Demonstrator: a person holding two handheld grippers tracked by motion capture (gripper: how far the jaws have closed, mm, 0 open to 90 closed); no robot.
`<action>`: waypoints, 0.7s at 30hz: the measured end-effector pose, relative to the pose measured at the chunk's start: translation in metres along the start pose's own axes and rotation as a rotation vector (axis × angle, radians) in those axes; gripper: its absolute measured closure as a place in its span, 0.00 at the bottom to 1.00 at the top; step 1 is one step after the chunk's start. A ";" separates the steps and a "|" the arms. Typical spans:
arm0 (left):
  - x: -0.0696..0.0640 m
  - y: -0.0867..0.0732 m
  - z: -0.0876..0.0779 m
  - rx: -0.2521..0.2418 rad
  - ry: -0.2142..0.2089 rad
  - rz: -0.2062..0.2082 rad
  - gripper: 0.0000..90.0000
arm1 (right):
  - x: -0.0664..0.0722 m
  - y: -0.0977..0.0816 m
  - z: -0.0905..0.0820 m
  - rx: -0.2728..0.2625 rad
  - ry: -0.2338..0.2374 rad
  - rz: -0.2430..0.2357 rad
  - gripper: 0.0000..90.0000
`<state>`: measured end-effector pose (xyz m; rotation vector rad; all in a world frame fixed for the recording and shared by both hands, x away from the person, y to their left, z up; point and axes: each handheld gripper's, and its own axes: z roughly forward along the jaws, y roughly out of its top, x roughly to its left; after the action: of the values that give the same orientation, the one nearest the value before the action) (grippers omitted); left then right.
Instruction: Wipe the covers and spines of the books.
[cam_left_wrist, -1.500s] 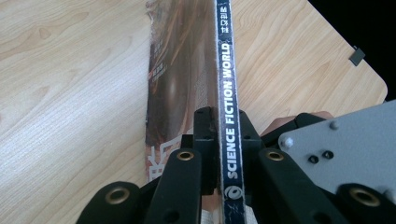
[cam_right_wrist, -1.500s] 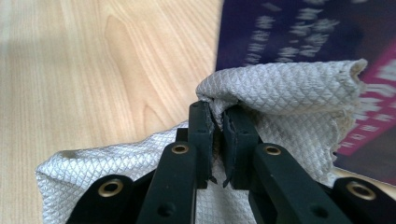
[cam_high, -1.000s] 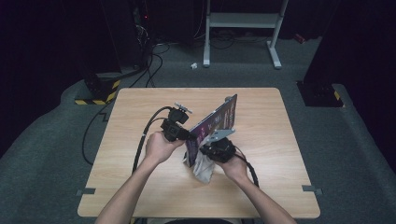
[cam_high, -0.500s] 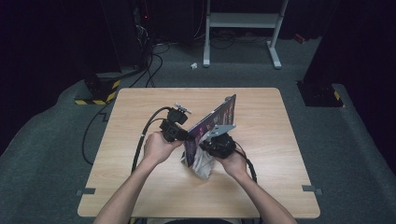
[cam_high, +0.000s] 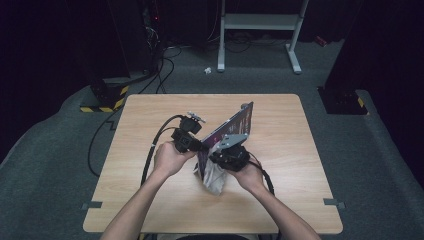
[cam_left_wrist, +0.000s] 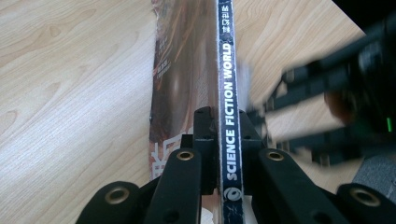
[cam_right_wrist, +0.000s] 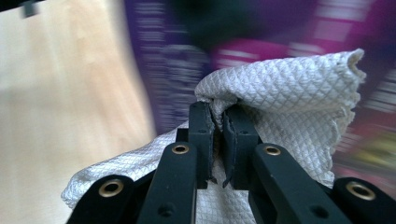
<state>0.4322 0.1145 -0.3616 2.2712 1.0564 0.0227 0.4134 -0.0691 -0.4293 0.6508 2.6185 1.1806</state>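
Magazine (cam_high: 231, 127) is held on edge above the wooden table (cam_high: 300, 150).
Its spine is clamped by the left gripper (cam_left_wrist: 228, 140); a white cloth (cam_right_wrist: 280, 93) is pinched against its cover by the right gripper (cam_right_wrist: 218, 128).

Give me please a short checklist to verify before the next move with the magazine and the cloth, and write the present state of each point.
1. Left gripper holds the magazine firmly: ok, jaws closed on both sides of its spine.
2. Right gripper holds the white cloth: ok, a fold is pinched between the jaws.
3. Magazine raised on edge above the table: ok in the high view.
4. Cloth touching the magazine cover: cannot tell, the cover behind it is blurred.
5. Cables away from the work area: ok, they trail toward the person's side.
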 end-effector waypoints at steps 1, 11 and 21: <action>0.000 0.000 0.000 -0.003 -0.002 -0.005 0.93 | -0.008 -0.001 -0.003 -0.004 -0.021 0.025 0.92; -0.001 0.000 0.002 -0.010 -0.003 -0.014 0.93 | -0.002 0.001 -0.008 -0.038 0.001 0.033 0.92; 0.000 0.000 0.001 -0.006 -0.004 -0.011 0.93 | -0.004 0.004 -0.013 -0.052 -0.002 0.056 0.92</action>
<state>0.4326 0.1138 -0.3625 2.2592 1.0662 0.0169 0.4139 -0.0773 -0.4182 0.7185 2.5750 1.2583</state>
